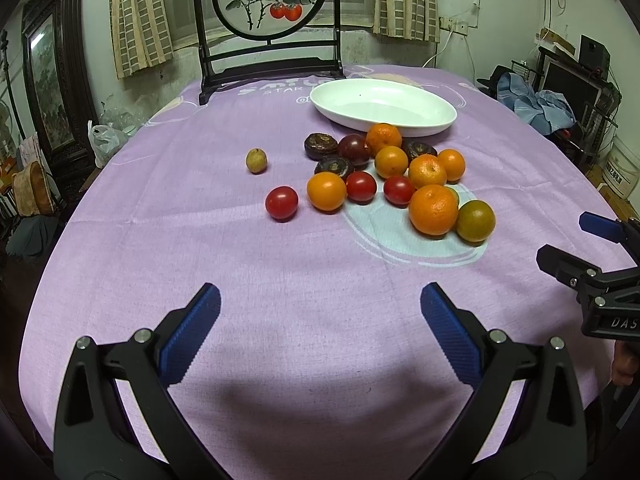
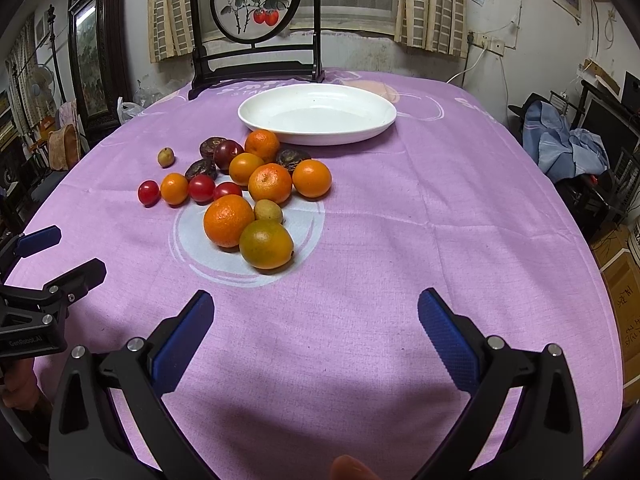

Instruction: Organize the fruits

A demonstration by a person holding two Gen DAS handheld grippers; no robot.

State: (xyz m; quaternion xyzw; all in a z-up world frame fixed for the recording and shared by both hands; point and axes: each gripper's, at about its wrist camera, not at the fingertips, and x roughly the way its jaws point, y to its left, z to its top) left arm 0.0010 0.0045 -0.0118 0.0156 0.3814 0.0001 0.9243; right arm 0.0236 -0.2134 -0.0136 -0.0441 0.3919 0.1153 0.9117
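Observation:
A heap of fruit lies on the purple tablecloth [image 1: 280, 280]: several oranges [image 1: 433, 210] [image 2: 229, 221], a greenish orange [image 1: 475, 221] [image 2: 266, 244], red cherry tomatoes [image 1: 281, 203] [image 2: 149, 192], dark wrinkled fruits [image 1: 321, 146] [image 2: 211, 146] and a small yellow-green fruit [image 1: 256, 160] [image 2: 165, 157] lying apart. An empty white oval plate [image 1: 384, 106] [image 2: 316, 112] stands behind the heap. My left gripper [image 1: 320, 320] is open and empty, near the front of the table. My right gripper [image 2: 316, 320] is open and empty, to the right of the left one; it also shows in the left wrist view [image 1: 576, 240].
A dark wooden stand with a round persimmon painting [image 1: 272, 20] [image 2: 256, 12] stands at the table's far edge. Furniture, bags and clothes surround the table. Cardboard boxes [image 2: 624, 300] stand at the right.

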